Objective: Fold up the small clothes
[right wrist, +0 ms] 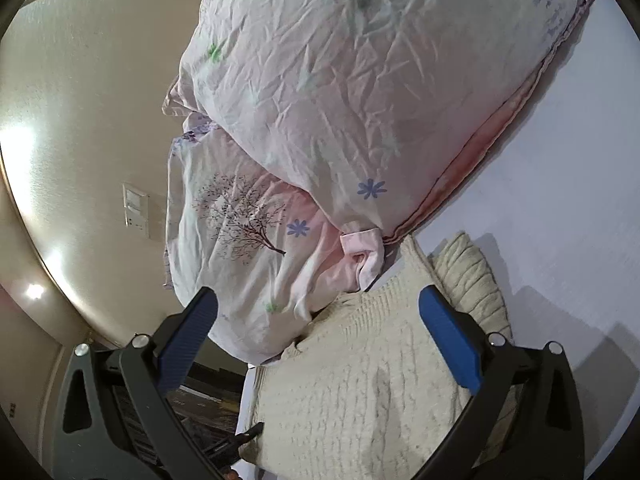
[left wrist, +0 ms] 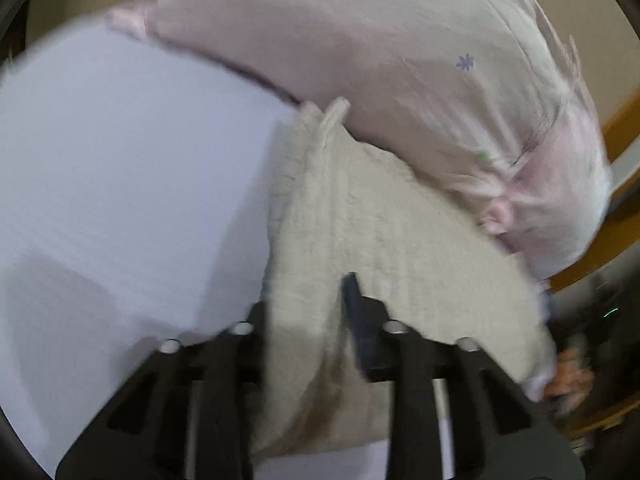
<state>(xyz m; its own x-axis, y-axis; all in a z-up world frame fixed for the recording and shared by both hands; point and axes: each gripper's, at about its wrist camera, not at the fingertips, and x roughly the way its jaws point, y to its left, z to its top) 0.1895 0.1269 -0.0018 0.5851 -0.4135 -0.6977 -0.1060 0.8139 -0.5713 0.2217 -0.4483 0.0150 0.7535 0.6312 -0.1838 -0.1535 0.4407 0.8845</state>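
Note:
A cream knitted garment (left wrist: 384, 232) lies on the white bed sheet (left wrist: 120, 160). My left gripper (left wrist: 308, 320) is shut on a fold of this garment, which bunches up between the fingers; the view is blurred. In the right wrist view the same cream garment (right wrist: 360, 380) lies flat below my right gripper (right wrist: 316, 320), which is open and empty just above it. Its ribbed sleeve or hem (right wrist: 468, 276) sticks out at the right.
A large pink floral pillow (right wrist: 340, 100) and a rumpled floral cover (right wrist: 240, 240) lie right behind the garment. The white sheet (right wrist: 560, 180) spreads to the right. The bed edge, a beige wall (right wrist: 80, 120) and dark floor lie to the left.

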